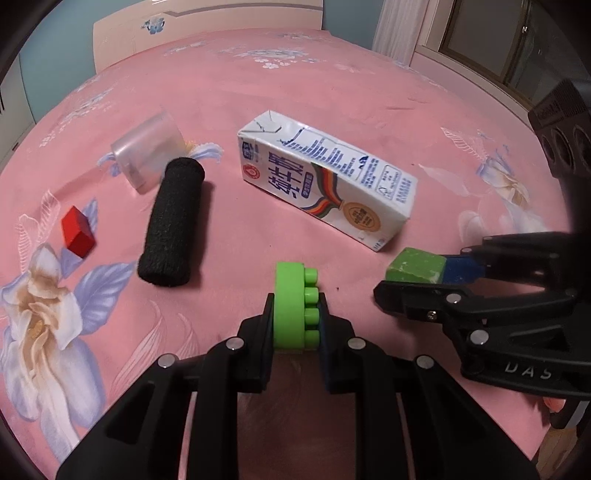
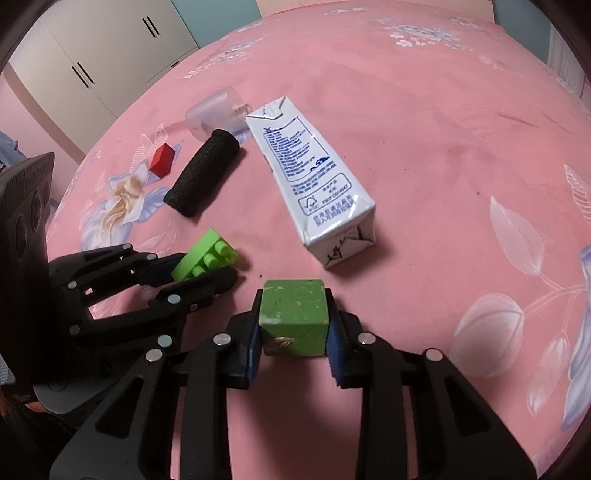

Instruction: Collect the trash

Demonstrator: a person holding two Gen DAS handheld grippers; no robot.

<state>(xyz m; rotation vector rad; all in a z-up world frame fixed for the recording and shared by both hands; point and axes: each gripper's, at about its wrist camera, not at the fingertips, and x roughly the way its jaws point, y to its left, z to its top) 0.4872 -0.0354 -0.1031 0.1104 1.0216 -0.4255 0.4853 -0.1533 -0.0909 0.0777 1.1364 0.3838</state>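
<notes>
My left gripper [image 1: 295,317] is shut on a bright green toy brick [image 1: 293,306], held on edge with its studs to the right, low over the pink bedsheet [image 1: 295,92]. My right gripper [image 2: 293,325] is shut on a dark green wooden cube [image 2: 293,319]. In the left wrist view that cube [image 1: 415,266] and the right gripper [image 1: 417,273] sit at the right. The right wrist view shows the left gripper [image 2: 207,264] with the green toy brick [image 2: 205,254] at its left. A white milk carton [image 1: 325,181] lies on its side beyond both.
A black foam roll [image 1: 171,221], a red block [image 1: 77,230] and a clear plastic cup [image 1: 147,151] on its side lie at the left of the bed. A headboard [image 1: 207,26] and a window [image 1: 491,40] stand behind; a white wardrobe [image 2: 99,51] is at the left.
</notes>
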